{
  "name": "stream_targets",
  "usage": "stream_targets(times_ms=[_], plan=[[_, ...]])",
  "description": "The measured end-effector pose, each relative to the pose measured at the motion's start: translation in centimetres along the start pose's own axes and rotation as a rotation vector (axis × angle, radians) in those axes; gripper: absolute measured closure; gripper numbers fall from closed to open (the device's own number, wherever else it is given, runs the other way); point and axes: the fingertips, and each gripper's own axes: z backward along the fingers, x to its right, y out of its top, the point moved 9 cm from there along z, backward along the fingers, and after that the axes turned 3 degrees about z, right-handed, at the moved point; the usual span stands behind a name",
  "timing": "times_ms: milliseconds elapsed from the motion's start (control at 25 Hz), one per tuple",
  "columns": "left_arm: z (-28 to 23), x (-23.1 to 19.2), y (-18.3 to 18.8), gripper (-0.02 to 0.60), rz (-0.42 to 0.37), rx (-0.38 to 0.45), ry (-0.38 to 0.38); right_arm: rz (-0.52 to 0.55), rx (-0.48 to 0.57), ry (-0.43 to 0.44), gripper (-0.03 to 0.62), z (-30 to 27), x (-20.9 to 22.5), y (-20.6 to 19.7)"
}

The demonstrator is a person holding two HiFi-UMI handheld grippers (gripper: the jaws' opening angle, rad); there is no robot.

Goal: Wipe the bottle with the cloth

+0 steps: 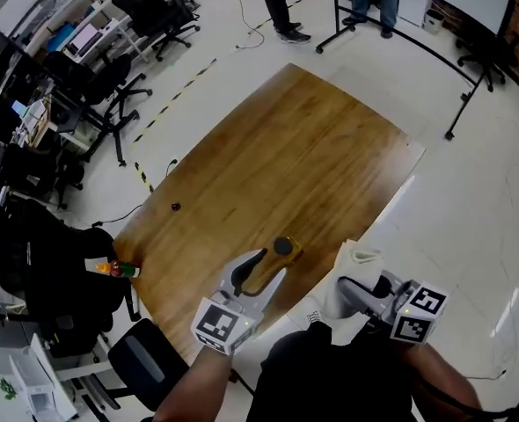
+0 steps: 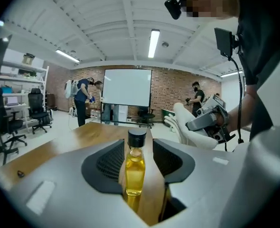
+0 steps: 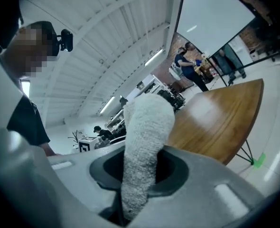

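Note:
A small clear bottle (image 2: pixel 135 167) of yellow liquid with a black cap (image 1: pixel 282 246) stands upright on the wooden table (image 1: pixel 277 156), close to its near edge. My left gripper (image 2: pixel 137 165) is open around it: the bottle stands between the two pads with a sliver of table showing on either side. In the head view that gripper (image 1: pixel 274 264) reaches the bottle from the near side. My right gripper (image 3: pixel 140 167) is shut on a white terry cloth (image 3: pixel 147 127), which sticks up out of the jaws. It hangs off the table's near right corner (image 1: pixel 358 290), to the right of the bottle.
A small dark object (image 1: pixel 175 207) lies near the table's left edge. A black chair (image 1: pixel 141 354) stands at the near left, by a black bag with an orange-capped bottle (image 1: pixel 119 269). Office chairs (image 1: pixel 110 104) fill the far left. People stand by a whiteboard stand (image 1: pixel 374 25) beyond the table.

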Motion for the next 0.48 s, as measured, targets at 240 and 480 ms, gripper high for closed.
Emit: stream_targets(times_ms=[240, 480], plan=[[-3.9, -0.5, -1.4, 0.339, -0.082, -0.023, -0.08, 0.001, 0.114, -0.022, 0.522, -2.0, 1.8, -2.3], [-5.3, 0.0, -1.7, 0.43, -0.085, -0.002, -0.092, -0.059, 0.16, -0.021, 0.523, -4.9, 2.7, -5.1]])
